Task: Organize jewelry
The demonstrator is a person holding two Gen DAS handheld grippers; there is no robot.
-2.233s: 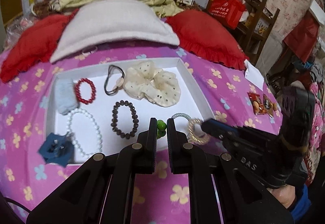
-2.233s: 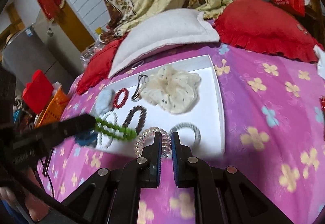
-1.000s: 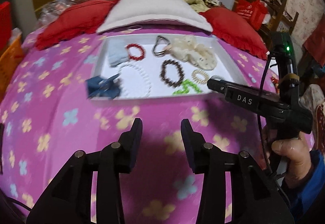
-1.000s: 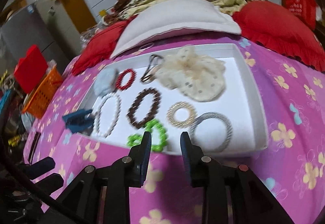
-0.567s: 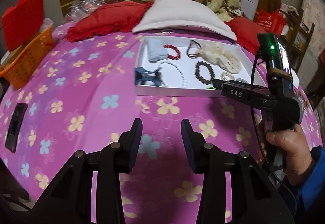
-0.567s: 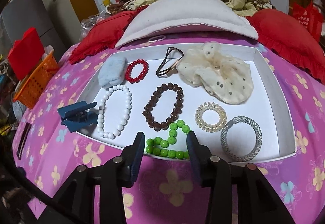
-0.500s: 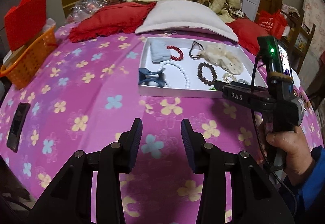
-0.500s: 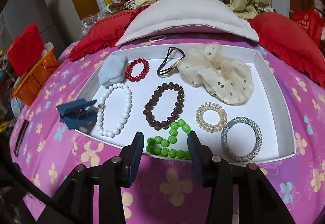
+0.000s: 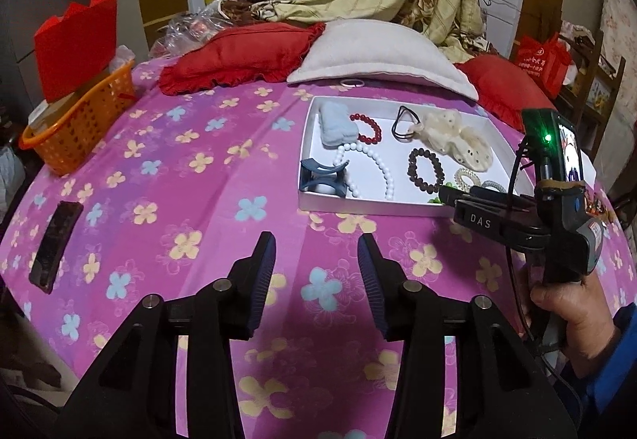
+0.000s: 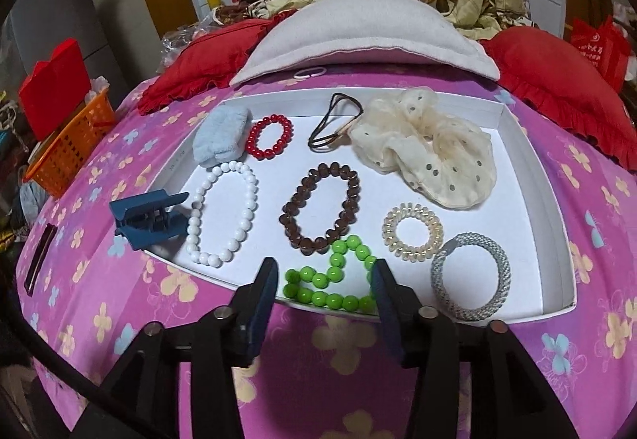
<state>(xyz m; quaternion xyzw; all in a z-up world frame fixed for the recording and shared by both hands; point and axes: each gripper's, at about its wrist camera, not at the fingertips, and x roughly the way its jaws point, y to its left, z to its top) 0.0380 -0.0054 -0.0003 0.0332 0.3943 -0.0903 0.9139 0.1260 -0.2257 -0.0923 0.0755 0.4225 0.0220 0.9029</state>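
A white tray on the pink flowered bedspread holds a green bead bracelet, a brown one, a white one, a red one, a clear coil tie, a silver band, a cream scrunchie, a black hair tie, a pale blue pad and a blue claw clip on its left rim. My right gripper is open and empty at the tray's near edge, above the green bracelet. My left gripper is open and empty over bare bedspread, left of and nearer than the tray.
An orange basket with a red box stands at the far left. A dark phone lies on the bedspread's left side. Red cushions and a white pillow lie behind the tray. A small ring lies by the pillow.
Both grippers let go of the green bracelet and coil tie, which now lie in the tray. Both opened and drew back; the left one moved far back and to the left.
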